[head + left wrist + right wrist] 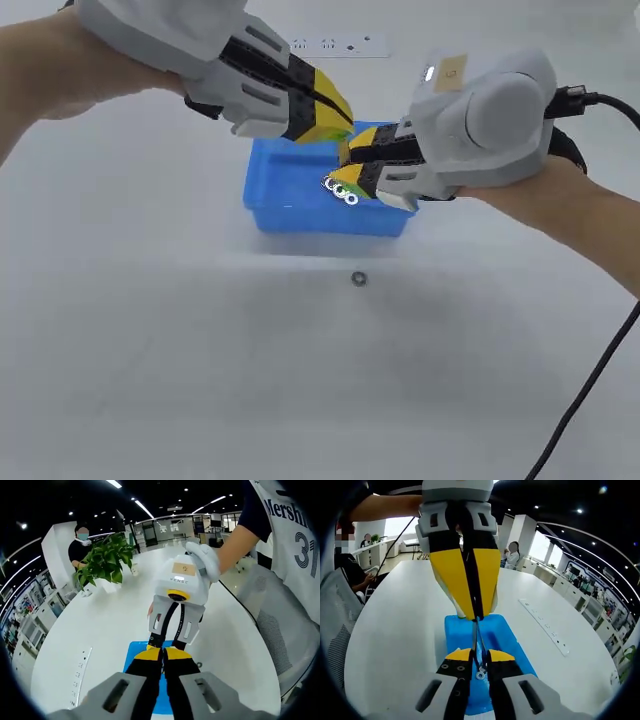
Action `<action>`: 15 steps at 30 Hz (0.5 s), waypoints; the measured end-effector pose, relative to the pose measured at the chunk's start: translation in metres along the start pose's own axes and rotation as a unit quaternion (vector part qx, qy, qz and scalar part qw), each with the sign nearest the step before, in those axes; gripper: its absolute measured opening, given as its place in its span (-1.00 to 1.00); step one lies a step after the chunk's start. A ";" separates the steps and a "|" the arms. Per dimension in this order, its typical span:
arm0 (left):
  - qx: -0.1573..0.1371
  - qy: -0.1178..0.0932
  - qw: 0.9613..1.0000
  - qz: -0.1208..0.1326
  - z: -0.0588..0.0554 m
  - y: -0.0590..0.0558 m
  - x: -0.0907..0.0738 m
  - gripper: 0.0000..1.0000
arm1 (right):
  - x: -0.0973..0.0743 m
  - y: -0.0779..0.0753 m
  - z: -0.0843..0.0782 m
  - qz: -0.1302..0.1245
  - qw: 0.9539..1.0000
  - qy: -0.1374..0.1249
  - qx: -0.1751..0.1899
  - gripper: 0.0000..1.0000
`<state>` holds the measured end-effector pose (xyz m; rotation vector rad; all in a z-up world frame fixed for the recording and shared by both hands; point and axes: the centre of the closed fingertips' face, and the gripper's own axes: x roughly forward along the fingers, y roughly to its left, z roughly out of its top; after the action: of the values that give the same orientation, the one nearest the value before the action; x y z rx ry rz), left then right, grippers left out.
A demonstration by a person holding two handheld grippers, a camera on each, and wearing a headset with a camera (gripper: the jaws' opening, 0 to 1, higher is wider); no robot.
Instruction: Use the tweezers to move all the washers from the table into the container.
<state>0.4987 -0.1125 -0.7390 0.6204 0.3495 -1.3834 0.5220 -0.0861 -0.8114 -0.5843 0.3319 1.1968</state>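
One washer (359, 279) lies on the table (200, 380), just off the container (285, 210) at its 6 o'clock, so by my reading you are not done. Your left gripper (343, 124) sits at the container's 10 o'clock, with its fingers closed on the tweezers (476, 625). Your right gripper (352, 175) sits at 3 o'clock, its fingers narrow on either side of the blades, and I cannot tell whether they press.

A ring (480, 675) shows at the tweezer tips in the right gripper view. Whether it is pinched or lying on the container floor I cannot say. If it is pinched, the likely slip is a crooked release: let the blades spring unevenly and it could flick over the low wall. Your two grippers are very near each other, so a nudge from one could twist the tweezers in the other. The loose washer lies flat on a smooth top and may skate away from the tips when you go for it.

The blue container holds a small cluster of washers (342, 190), about three, toward its 3 o'clock side, just beside your right fingers
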 end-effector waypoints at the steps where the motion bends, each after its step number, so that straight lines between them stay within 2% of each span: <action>1: 0.002 -0.001 1.000 0.000 0.002 -0.001 -0.001 -0.90 | -0.004 0.002 0.003 -0.002 1.000 -0.002 0.001 -0.76; 7: 0.017 0.000 1.000 -0.003 0.014 -0.014 -0.007 -0.90 | -0.015 0.009 0.012 -0.007 1.000 -0.008 0.001 -0.76; 8: 0.023 0.004 1.000 -0.005 0.017 -0.020 -0.009 -0.90 | -0.017 0.014 0.014 -0.008 1.000 -0.008 -0.002 -0.76; 15: 0.031 0.005 0.999 -0.013 0.026 -0.039 -0.015 -0.90 | -0.030 0.033 0.020 -0.007 1.000 -0.014 -0.005 -0.76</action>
<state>0.4543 -0.1181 -0.7175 0.6757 0.3249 -1.4203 0.4797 -0.0891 -0.7873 -0.5769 0.2983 1.1916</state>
